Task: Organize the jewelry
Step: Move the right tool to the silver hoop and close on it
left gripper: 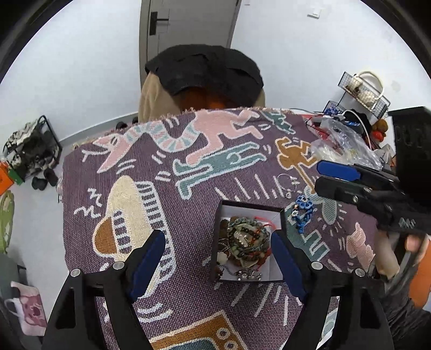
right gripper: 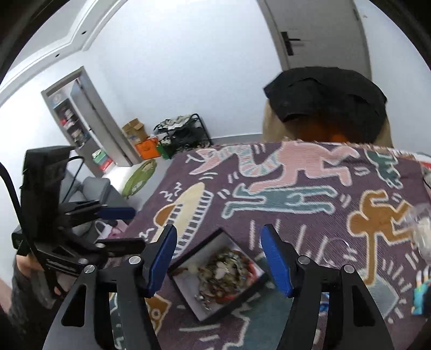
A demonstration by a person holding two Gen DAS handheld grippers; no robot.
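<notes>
Both tongs were spread wide and empty — the left tongs [left gripper: 218, 262] low in the frame flanking the black jewelry box [left gripper: 249, 242] heaped with beaded bracelets [left gripper: 246, 241], the right tongs [right gripper: 219, 259] above it — on the patterned purple surface [left gripper: 188, 210], a blue trinket [left gripper: 303, 212] just right of the box.

White walls [right gripper: 167, 67], grey door [left gripper: 188, 24], black shoe rack [left gripper: 32, 150], wall niche shelves [right gripper: 72, 123]
</notes>
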